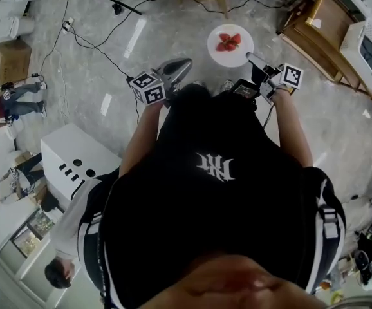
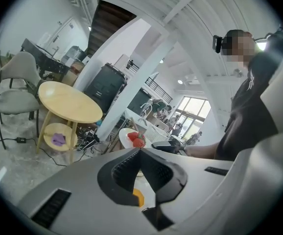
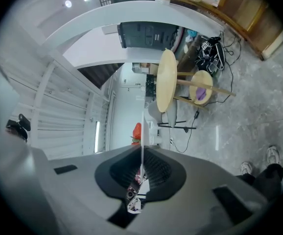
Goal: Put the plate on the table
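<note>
Plate (image 1: 235,58) holding strawberries (image 1: 228,42) sits pinched in right gripper (image 1: 254,59) fingers; left gripper (image 1: 183,64) fingers closed.

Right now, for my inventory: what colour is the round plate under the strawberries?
The round plate is white; clearest in the head view.

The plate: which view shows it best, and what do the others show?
Head view: the whole round plate and strawberries show from above. Left gripper view shows it small, partly behind the fingers; right gripper view shows only its edge between the fingers.
</note>
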A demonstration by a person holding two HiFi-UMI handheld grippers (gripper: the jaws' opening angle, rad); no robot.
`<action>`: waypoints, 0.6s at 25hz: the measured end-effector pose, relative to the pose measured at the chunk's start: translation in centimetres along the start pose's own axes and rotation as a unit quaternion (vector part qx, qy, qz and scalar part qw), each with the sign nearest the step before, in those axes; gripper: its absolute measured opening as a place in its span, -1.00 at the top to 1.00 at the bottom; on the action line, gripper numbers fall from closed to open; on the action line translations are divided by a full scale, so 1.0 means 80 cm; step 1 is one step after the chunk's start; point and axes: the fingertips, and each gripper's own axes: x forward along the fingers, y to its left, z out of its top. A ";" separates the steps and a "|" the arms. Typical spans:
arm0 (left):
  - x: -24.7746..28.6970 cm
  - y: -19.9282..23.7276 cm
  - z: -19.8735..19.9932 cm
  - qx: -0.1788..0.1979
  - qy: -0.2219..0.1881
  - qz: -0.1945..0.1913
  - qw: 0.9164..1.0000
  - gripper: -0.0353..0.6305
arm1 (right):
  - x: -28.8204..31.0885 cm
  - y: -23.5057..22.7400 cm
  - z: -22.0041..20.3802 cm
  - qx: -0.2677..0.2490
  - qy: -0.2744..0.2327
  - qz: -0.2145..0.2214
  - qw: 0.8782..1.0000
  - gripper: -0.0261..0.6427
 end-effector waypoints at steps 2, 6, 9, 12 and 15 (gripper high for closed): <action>-0.003 -0.002 0.000 -0.001 0.002 0.006 1.000 0.89 | 0.002 0.000 0.005 -0.001 -0.004 0.000 1.000 0.88; -0.014 0.013 0.001 -0.021 -0.004 0.006 1.000 0.89 | 0.016 0.004 0.014 -0.012 -0.003 0.005 1.000 0.88; -0.013 0.024 0.000 -0.024 0.000 -0.007 1.000 0.89 | 0.028 -0.001 0.018 -0.013 0.000 0.005 1.000 0.88; -0.012 0.072 0.036 -0.025 -0.009 -0.010 1.000 0.89 | 0.077 0.002 0.045 -0.009 0.002 0.001 1.000 0.88; -0.018 0.116 0.066 -0.036 -0.015 -0.021 0.999 0.89 | 0.121 0.013 0.065 -0.009 0.002 -0.013 1.000 0.88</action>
